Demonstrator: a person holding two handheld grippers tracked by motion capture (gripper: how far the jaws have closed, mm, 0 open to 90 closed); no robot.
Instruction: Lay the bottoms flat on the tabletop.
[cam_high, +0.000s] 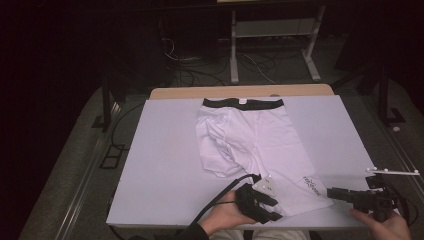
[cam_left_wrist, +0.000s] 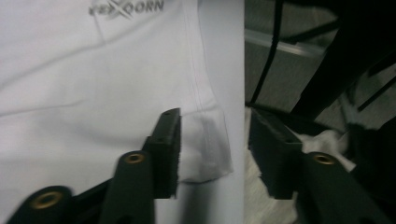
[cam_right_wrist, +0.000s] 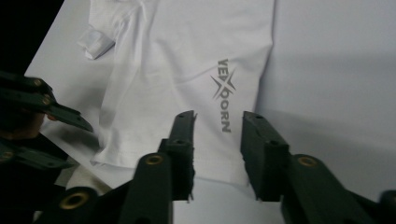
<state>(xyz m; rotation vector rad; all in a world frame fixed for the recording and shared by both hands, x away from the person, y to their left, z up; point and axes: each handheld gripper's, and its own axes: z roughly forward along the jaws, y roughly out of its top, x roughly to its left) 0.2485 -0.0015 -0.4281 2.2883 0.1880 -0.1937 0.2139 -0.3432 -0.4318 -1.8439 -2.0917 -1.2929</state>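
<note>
While both hands worked the near edge, the white shorts (cam_high: 250, 145) lay flat in the middle of the white surface (cam_high: 160, 165), black waistband (cam_high: 243, 103) at twelve o'clock and the leg hems down toward six. Over at seven o'clock of the garment, the left tool (cam_high: 265, 207) sat at the near hem, held in the person's left hand (cam_high: 225, 215), its cable (cam_high: 220, 195) looping off toward eight o'clock. From the left gripper view, its jaws stood spread: one lay on the fabric, the other hung beyond the surface edge, and the hem corner (cam_left_wrist: 205, 144) sat in the gap between them, not yet pinched. Off at four o'clock of the shorts, the right tool (cam_high: 332, 192) pointed in at the other corner of the same leg, gripped by the right hand (cam_high: 385, 225). Its jaws were apart too, poised just over the hem, with the grey printed logo (cam_right_wrist: 223, 95) running up between them in the right gripper view. That logo also showed in the high view at five o'clock of the shorts, beside the right tool's tips. A small folded white tag (cam_right_wrist: 95, 43) lay at ten o'clock in the right gripper view.
</note>
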